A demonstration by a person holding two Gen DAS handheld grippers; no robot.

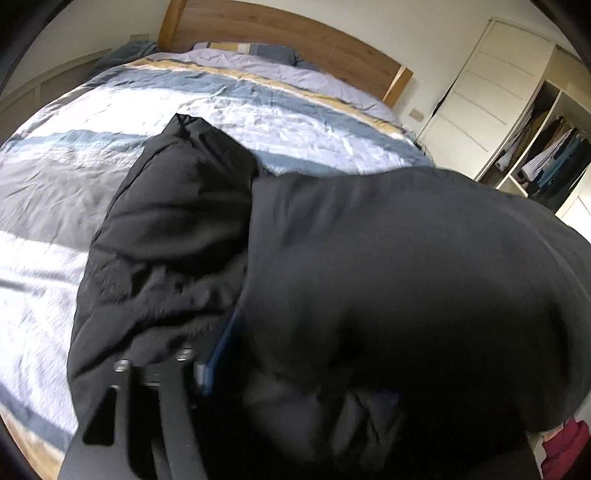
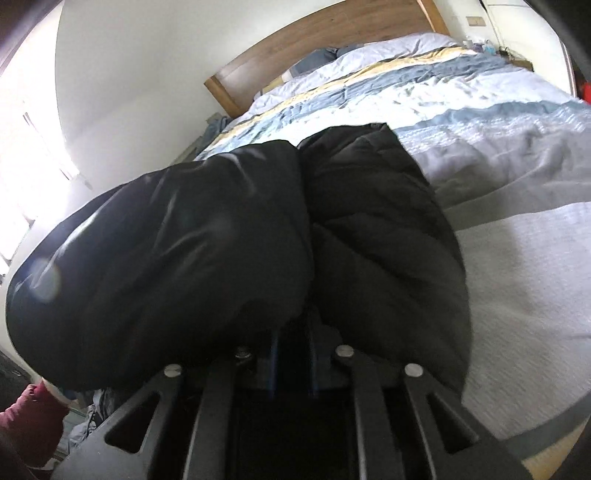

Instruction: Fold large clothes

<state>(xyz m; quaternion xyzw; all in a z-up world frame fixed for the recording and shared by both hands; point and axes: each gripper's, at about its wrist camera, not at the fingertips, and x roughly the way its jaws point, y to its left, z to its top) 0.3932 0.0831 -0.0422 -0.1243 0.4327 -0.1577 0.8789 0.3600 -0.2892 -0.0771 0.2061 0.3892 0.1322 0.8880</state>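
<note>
A large black puffer jacket (image 1: 177,221) lies on the striped bed; it also fills the right wrist view (image 2: 369,229). My left gripper (image 1: 218,354) is shut on the jacket, with one blue finger (image 1: 221,339) showing and the rest buried in black cloth that bulges over the right half of the view. My right gripper (image 2: 291,354) is shut on the jacket too; its blue fingers (image 2: 274,350) show only at their base under the fabric. The jacket's far end rests on the bedspread, and the near part is bunched up and lifted at both grippers.
The bed (image 1: 55,192) has a blue, white and grey striped cover and a wooden headboard (image 1: 288,33). An open wardrobe (image 1: 546,155) with hanging clothes stands at the right. A bright window (image 2: 22,147) is at the left. Red cloth (image 2: 33,417) lies low beside the bed.
</note>
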